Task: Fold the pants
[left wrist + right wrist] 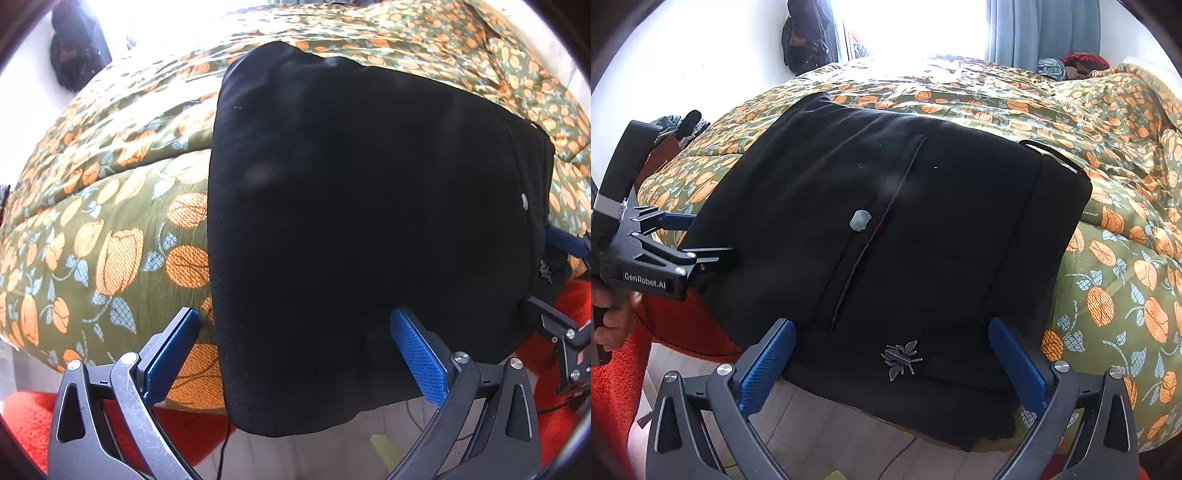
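The left gripper (295, 354) has its blue-padded jaws spread wide, straddling the near left edge of the black fabric pants (369, 221), which lie folded into a compact rectangle on the green quilt with orange flowers (110, 229) and overhang the bed edge toward both tools. Nothing is pinched between its pads. To the right, the right gripper (892, 363) is likewise wide apart, its jaws flanking the near hem where a small silver insect emblem (901, 360) sits, with a grey oval patch (860, 220) further ahead. The risk, judging from the overhang, is that closing on only the top layer would peel the fold open, or that a tug toward the floor would drag the stack off the slippery quilt.
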### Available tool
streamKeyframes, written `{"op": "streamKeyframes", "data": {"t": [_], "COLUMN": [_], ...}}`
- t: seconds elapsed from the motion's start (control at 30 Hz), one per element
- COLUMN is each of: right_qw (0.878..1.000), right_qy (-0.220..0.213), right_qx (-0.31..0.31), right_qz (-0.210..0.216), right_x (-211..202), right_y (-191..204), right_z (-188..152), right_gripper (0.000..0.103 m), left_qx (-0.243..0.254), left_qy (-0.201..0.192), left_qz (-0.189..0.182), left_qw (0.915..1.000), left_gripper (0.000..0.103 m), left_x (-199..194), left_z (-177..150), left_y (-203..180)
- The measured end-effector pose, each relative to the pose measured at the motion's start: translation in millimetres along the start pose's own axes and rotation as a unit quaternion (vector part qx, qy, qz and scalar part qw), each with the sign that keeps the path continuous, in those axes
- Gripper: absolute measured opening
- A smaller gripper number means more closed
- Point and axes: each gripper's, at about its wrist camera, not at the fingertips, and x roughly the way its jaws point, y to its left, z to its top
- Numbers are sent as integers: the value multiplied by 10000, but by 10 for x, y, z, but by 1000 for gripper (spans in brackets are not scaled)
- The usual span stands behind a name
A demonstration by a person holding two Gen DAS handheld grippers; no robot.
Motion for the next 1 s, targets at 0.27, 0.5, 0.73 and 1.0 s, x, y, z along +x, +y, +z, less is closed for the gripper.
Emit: {"op": "streamKeyframes", "data": {"t": [0.27,0.5,0.73,1.0], "right_qw": [10000,10000,9996,8901], "right_qy": [-10,-17,-258,-955], "right_qx": [-24,-46,-76,4021], "right_qz": [-32,-38,99,1923], "right_x": [-5,-7,-280,-738], "right_y": [15,19,-54,-1796], "right_z": [-2,-9,74,-326], "right_gripper": [103,103,98,99], "left_qx": [-32,4,-332,-847], "left_qy": [53,68,242,-252], "left_qz": [1,12,-372,-1161], "left_qw": [10000,10000,9985,9893], "left_gripper": [102,102,101,102], "left_x": [-2,-30,-174,-491], "left_z": [11,-27,64,399], "left_y": [-5,21,220,909]}}
